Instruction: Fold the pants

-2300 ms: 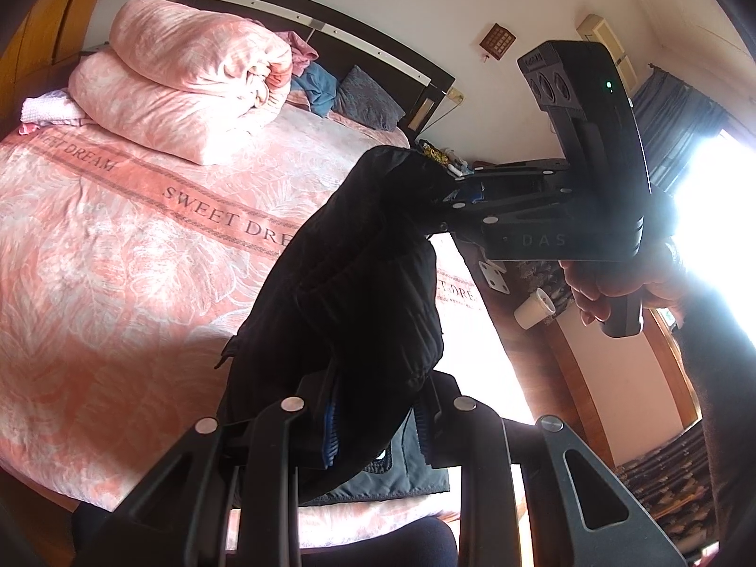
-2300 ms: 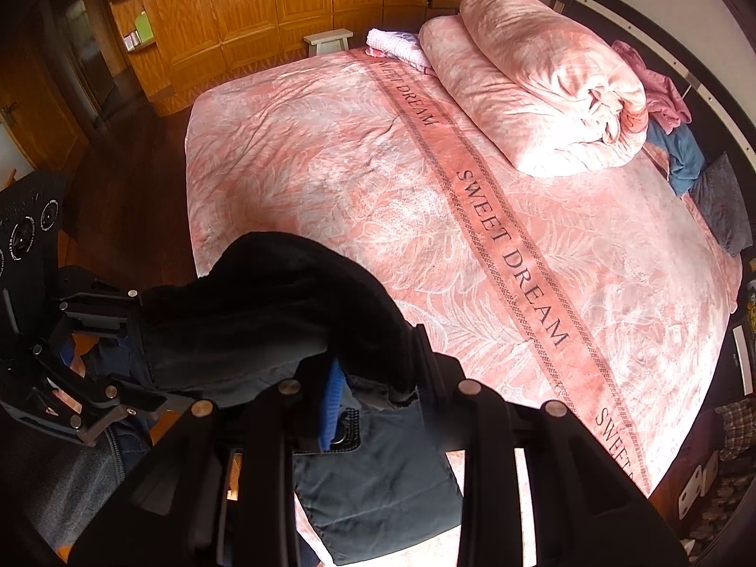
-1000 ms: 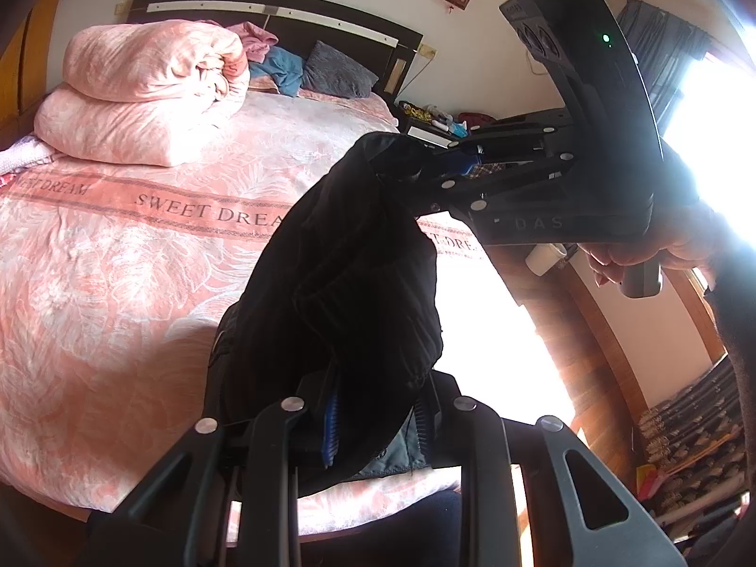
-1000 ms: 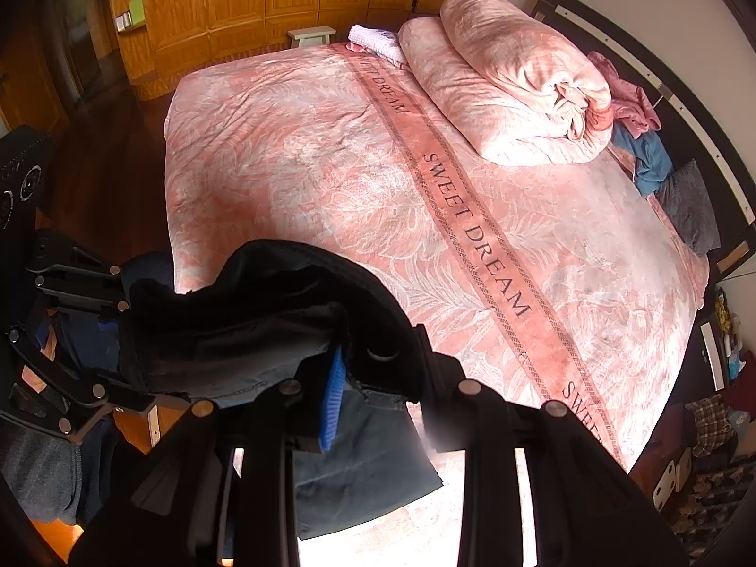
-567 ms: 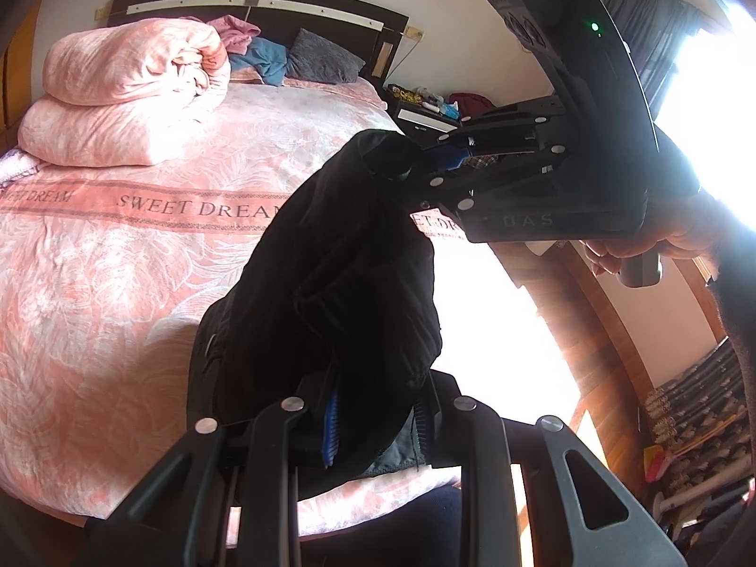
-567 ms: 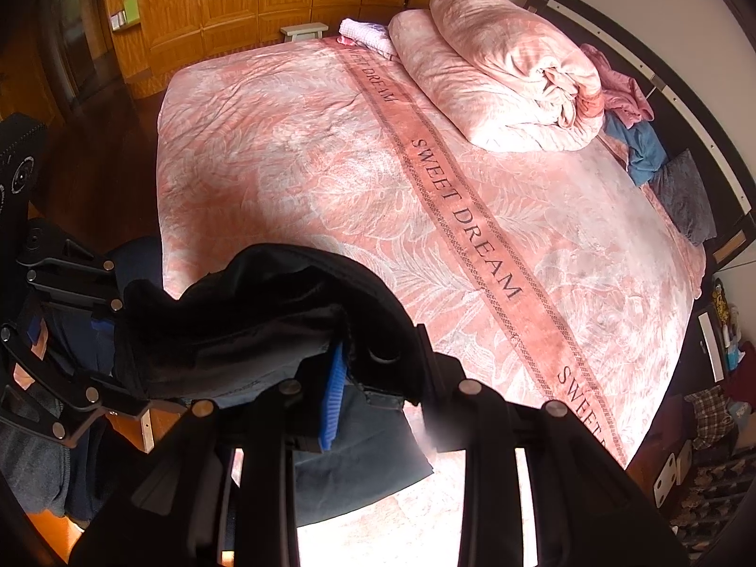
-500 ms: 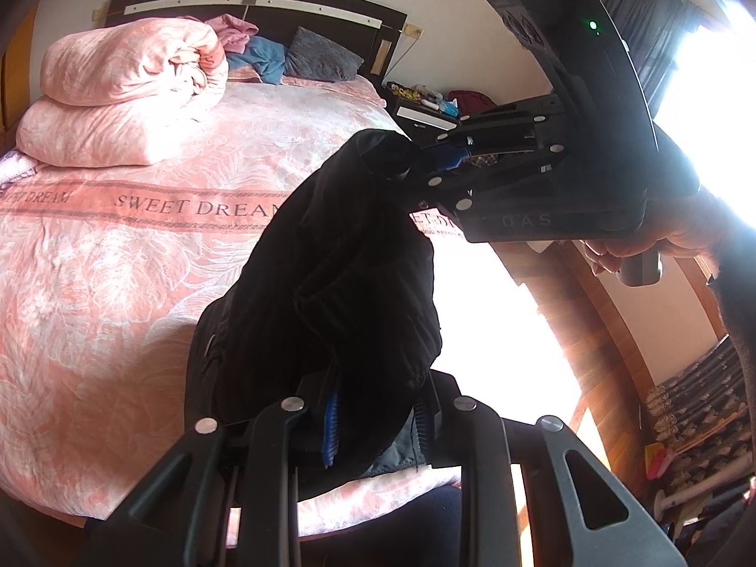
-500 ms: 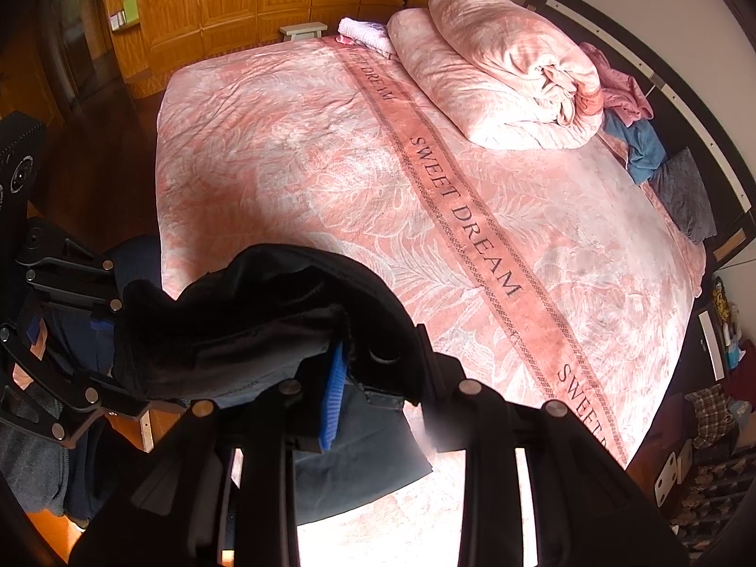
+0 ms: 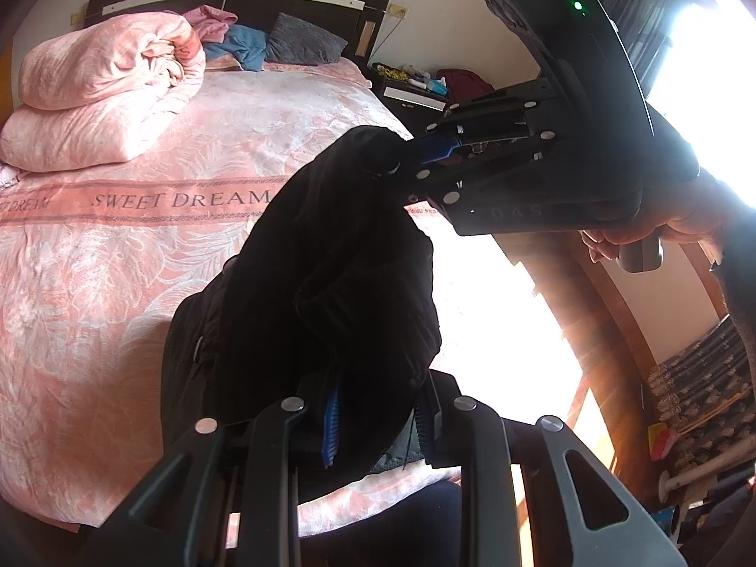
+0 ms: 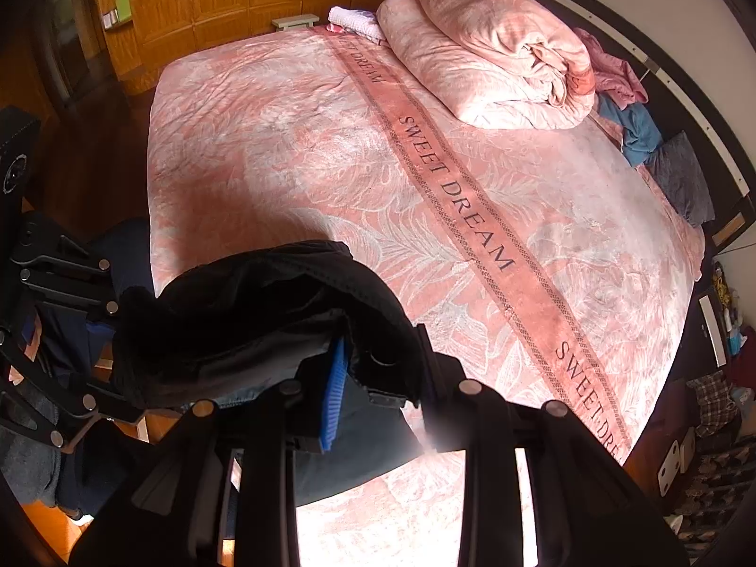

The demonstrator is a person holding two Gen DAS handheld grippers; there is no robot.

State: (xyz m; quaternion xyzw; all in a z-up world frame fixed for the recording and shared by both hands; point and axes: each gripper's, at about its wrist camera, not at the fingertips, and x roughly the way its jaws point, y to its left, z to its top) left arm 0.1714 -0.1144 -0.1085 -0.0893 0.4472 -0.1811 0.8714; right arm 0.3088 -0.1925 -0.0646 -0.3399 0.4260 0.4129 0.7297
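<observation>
You hold the dark pants [image 9: 330,283] bunched above the bed's [image 10: 283,151] foot edge, left gripper [image 9: 378,416] and right gripper [image 10: 378,401] both clamped tight on the fabric.

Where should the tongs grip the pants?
At the thick top edge, as now: left tongs and right tongs each pinch one end of the pants, coming from above the bed, so the rest hangs down.
</observation>
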